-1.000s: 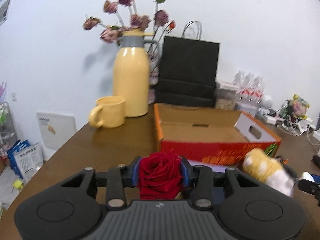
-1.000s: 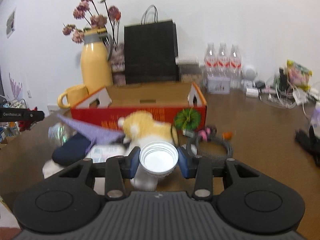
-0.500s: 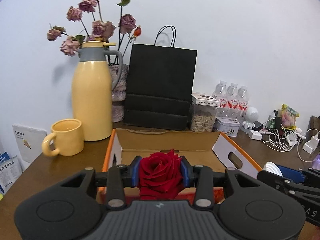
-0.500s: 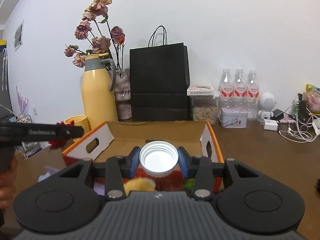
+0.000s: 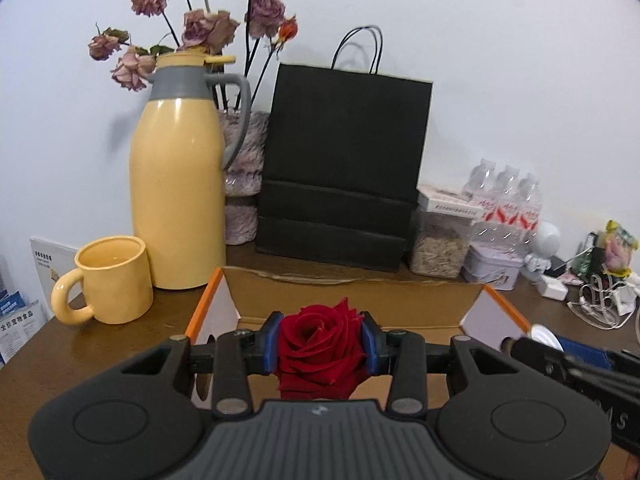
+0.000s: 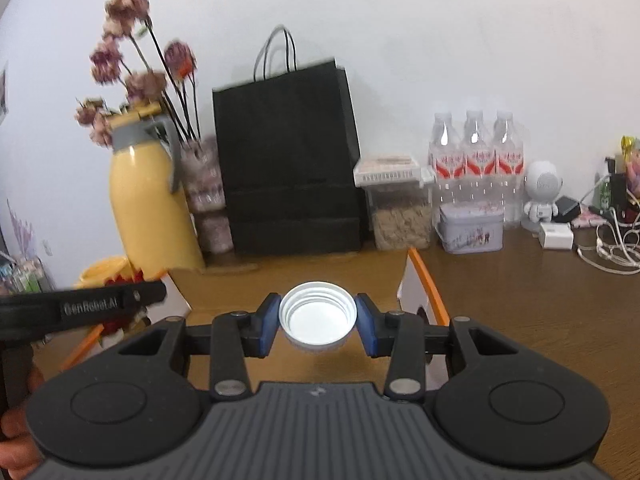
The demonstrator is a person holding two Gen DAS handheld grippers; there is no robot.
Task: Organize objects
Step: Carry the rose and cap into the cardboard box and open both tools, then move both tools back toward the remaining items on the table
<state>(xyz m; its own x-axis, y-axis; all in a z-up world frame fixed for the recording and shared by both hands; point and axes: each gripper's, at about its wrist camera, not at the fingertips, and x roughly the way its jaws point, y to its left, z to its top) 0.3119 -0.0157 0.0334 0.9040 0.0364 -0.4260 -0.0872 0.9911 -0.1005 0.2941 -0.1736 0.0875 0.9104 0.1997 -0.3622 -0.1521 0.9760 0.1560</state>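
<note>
A red rose (image 5: 322, 340) sits clamped in the left gripper (image 5: 322, 344) jaws over the open cardboard box (image 5: 348, 300) on the table (image 6: 540, 300). Beside it, the right gripper (image 6: 318, 320) jaws pinch a white bottle cap (image 6: 318, 314) above the same box, before a yellow jug (image 5: 178, 184), mug (image 5: 110, 280) and black bag (image 5: 344, 168).

Cluttered home desk (image 6: 520, 300): thermos (image 5: 178, 200), mug (image 5: 110, 280), chargers (image 6: 554, 236).

A deep red rose (image 5: 322, 340), a white cap (image 6: 318, 316), a yellow thermos (image 5: 178, 196) with a grey collar, and an orange-edged cardboard box (image 5: 352, 300) sat against a black bag (image 5: 340, 168).
</note>
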